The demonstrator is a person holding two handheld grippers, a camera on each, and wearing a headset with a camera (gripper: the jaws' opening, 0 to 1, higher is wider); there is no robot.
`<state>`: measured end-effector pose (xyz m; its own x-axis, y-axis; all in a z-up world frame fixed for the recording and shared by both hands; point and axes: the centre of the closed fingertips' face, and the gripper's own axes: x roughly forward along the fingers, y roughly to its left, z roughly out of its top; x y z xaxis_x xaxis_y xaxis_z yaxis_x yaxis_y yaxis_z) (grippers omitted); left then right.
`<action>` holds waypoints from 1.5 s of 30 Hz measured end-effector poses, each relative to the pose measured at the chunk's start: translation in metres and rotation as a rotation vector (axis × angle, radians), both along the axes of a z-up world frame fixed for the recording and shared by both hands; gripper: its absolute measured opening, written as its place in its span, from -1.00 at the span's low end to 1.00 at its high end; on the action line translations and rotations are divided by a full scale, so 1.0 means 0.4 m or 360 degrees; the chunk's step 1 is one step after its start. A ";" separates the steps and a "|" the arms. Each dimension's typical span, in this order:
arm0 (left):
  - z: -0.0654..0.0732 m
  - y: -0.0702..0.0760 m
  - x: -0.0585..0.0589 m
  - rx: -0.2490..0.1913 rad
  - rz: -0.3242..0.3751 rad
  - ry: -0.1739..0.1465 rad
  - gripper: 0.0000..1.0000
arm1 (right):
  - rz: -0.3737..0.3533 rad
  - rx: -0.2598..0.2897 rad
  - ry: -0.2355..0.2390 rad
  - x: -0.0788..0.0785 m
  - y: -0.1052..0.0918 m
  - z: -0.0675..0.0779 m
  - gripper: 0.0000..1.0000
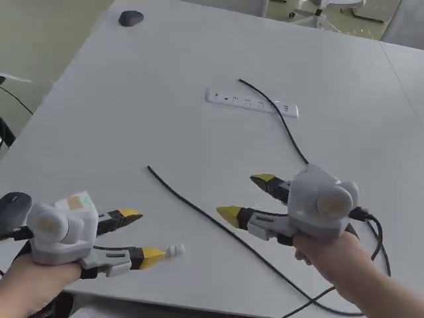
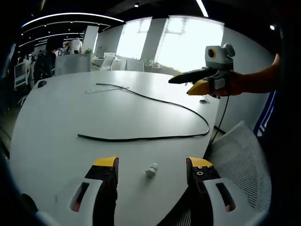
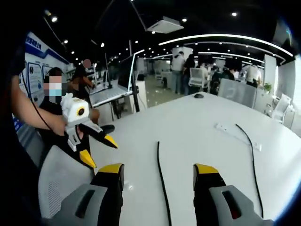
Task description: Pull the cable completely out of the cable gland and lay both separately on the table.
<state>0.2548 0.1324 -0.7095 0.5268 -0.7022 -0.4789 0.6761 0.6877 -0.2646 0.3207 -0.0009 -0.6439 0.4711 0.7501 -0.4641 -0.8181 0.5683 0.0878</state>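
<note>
The left gripper is held wide open and empty; the cable gland is seen on the table just ahead of its jaws. The right gripper is likewise spread wide and empty above the cable, which is laid apart from the gland.

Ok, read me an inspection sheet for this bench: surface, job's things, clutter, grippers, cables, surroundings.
Surface: white table, no spills seen.
Job's things: black cable lies loose on the table; small white cable gland lies apart from it, near the left hand-held gripper.
Clutter: power strip; dark mouse at the far edge.
Grippers: left hand-held gripper open, empty; right hand-held gripper open, empty.
Cables: a black lead runs past the power strip; same cable or not, cannot tell.
Surroundings: open office, people, mesh chair.
</note>
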 end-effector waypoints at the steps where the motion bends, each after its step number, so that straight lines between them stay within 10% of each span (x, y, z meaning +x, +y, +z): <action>1: 0.015 0.003 -0.001 -0.0012 0.0013 -0.0010 0.22 | -0.0006 0.0001 0.0003 -0.006 -0.009 0.001 0.20; 11: 0.061 0.027 -0.028 -0.0030 0.0065 -0.0050 0.44 | -0.0120 0.0139 -0.0006 -0.091 -0.105 0.033 0.43; 31: 0.094 0.058 -0.070 -0.0013 0.0055 -0.0087 0.68 | -0.0127 0.0028 0.0093 -0.218 -0.179 -0.068 0.86; 45: 0.101 0.065 -0.074 -0.0035 0.0053 -0.0078 0.79 | -0.0152 0.0024 0.0115 -0.223 -0.186 -0.081 0.90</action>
<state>0.2254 0.1583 -0.6690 0.5724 -0.6939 -0.4369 0.6654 0.7044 -0.2471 0.2314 -0.0755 -0.6761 0.5066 0.7105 -0.4885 -0.7515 0.6416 0.1538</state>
